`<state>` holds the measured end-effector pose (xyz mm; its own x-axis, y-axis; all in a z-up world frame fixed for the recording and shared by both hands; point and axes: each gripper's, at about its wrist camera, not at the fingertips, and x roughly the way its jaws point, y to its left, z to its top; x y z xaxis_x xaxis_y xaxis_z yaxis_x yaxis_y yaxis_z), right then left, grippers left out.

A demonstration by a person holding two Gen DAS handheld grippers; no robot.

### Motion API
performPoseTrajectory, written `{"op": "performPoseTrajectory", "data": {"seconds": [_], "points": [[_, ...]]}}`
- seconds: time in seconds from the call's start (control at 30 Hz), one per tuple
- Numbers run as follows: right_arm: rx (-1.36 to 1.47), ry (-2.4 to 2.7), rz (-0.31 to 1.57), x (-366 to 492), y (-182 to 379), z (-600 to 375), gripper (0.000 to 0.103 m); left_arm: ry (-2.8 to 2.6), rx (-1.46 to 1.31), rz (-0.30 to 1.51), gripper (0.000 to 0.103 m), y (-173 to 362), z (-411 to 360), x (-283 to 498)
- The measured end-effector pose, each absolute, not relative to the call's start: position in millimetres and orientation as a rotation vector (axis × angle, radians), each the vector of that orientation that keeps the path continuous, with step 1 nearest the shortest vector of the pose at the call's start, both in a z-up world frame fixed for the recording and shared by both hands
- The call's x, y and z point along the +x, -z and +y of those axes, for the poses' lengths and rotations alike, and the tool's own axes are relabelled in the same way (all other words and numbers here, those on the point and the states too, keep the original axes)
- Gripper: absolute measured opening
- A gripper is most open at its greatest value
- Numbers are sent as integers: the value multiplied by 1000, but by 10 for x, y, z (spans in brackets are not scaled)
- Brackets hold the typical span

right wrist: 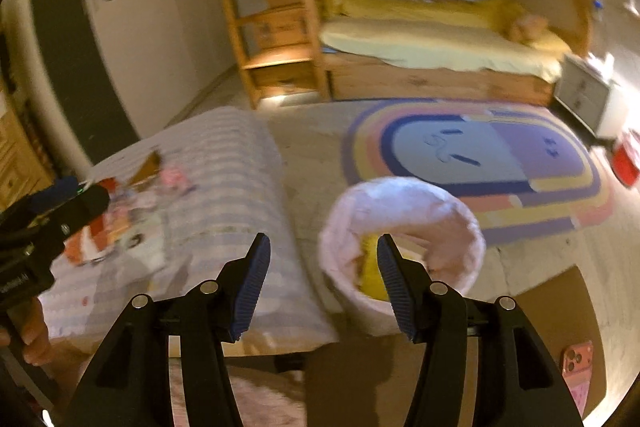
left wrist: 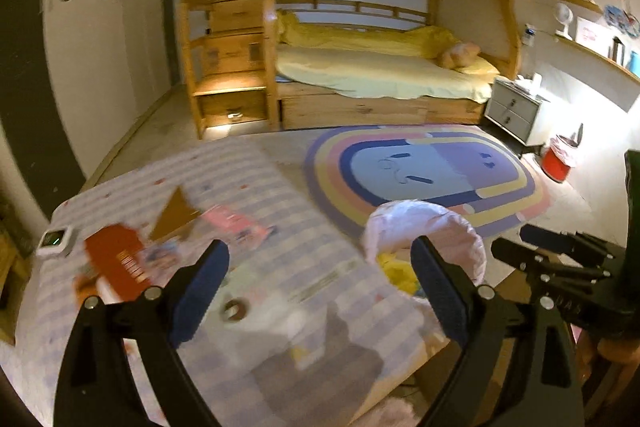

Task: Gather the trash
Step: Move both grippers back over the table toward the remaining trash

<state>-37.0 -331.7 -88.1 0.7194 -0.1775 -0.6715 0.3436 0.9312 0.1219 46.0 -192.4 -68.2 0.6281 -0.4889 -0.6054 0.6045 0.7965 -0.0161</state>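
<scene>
A small bin lined with a white bag (left wrist: 428, 227) stands on the floor by the right edge of a striped-cloth table (left wrist: 248, 195); yellow trash (left wrist: 396, 273) lies inside. It also shows in the right wrist view (right wrist: 404, 215). Wrappers lie on the cloth at the left: a red packet (left wrist: 116, 261), a brown triangular piece (left wrist: 174, 213) and a pink wrapper (left wrist: 232, 223). My left gripper (left wrist: 320, 279) is open and empty above the table. My right gripper (right wrist: 322, 275) is open and empty at the bin's near-left rim; it shows in the left wrist view (left wrist: 560, 255).
A small round brown thing (left wrist: 236, 309) lies on the cloth near my left fingers. A white device (left wrist: 56, 241) sits at the table's left edge. A rainbow rug (left wrist: 424, 175), a bunk bed (left wrist: 380, 67), a red bin (left wrist: 558, 159) and a pink phone (right wrist: 578, 359) are around.
</scene>
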Motion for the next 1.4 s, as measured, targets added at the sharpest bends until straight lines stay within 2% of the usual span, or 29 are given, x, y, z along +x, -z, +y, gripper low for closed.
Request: {"op": "performPoseTrajectory", "data": {"seconds": [0.47, 0.67, 0.9, 1.03, 1.1, 1.17, 1.23, 1.33, 1.4], "points": [[100, 38, 802, 301, 1002, -2261, 57, 270, 81, 708, 89, 943, -338, 749], [56, -46, 887, 612, 1300, -1955, 57, 214, 40, 734, 89, 1031, -51, 847], [-2, -96, 966, 909, 1541, -1752, 78, 222, 36, 745, 89, 1092, -74, 925], [-70, -123, 986, 922, 1630, -1625, 86, 224, 35, 754, 89, 1119, -81, 945], [-92, -134, 982, 893, 1632, -1586, 83, 228, 39, 753, 90, 1120, -89, 956], [-87, -129, 974, 859, 1614, -1600, 72, 230, 45, 752, 89, 1121, -111, 955], [-76, -120, 969, 815, 1581, -1643, 54, 236, 56, 749, 89, 1116, -137, 948], [-49, -111, 969, 752, 1560, -1719, 45, 247, 69, 743, 90, 1100, -186, 925], [-40, -112, 965, 714, 1552, -1744, 45, 253, 74, 741, 89, 1090, -211, 913]]}}
